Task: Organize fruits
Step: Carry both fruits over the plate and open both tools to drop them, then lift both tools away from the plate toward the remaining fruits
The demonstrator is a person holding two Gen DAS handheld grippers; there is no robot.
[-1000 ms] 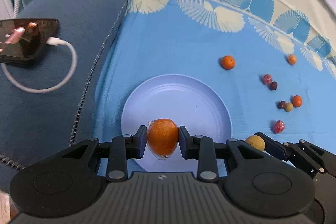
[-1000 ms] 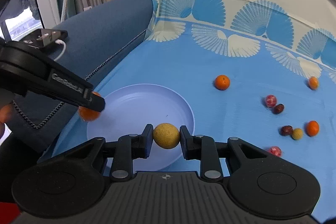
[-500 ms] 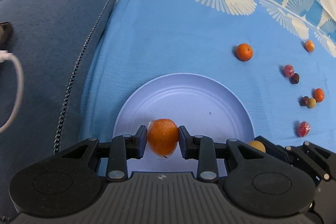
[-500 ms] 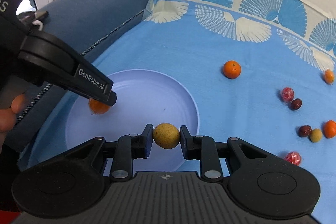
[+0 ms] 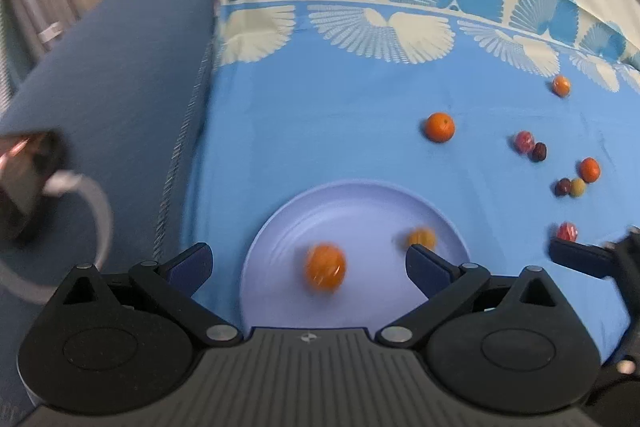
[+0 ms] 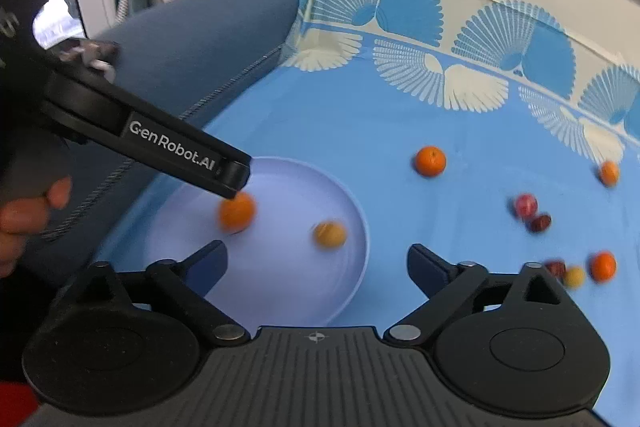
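Note:
A pale lilac plate (image 5: 360, 211) lies on the blue cloth. My left gripper (image 5: 308, 261) hangs over its near side, jaws opening wide. A blurred orange (image 5: 325, 267) sits loose on the plate between them, touched by neither pad. My right gripper (image 6: 318, 257) is also opening. The small yellow fruit (image 6: 330, 234) lies free on the plate (image 6: 288, 283) just beyond its fingers. In the right wrist view one left finger (image 6: 180, 151) reaches in above the orange (image 6: 237, 211).
Several loose fruits lie right of the plate: a mandarin (image 5: 439, 127), red (image 5: 524, 141), dark (image 5: 539, 151) and small orange (image 5: 590, 169) ones. A blue sofa arm (image 5: 112, 107) with a phone and white cable (image 5: 92, 203) is at left. A hand (image 6: 28, 219) holds the left gripper.
Both grippers went from shut on a fruit to wide open. The orange and the yellow fruit dropped onto the plate and look blurred, still moving.

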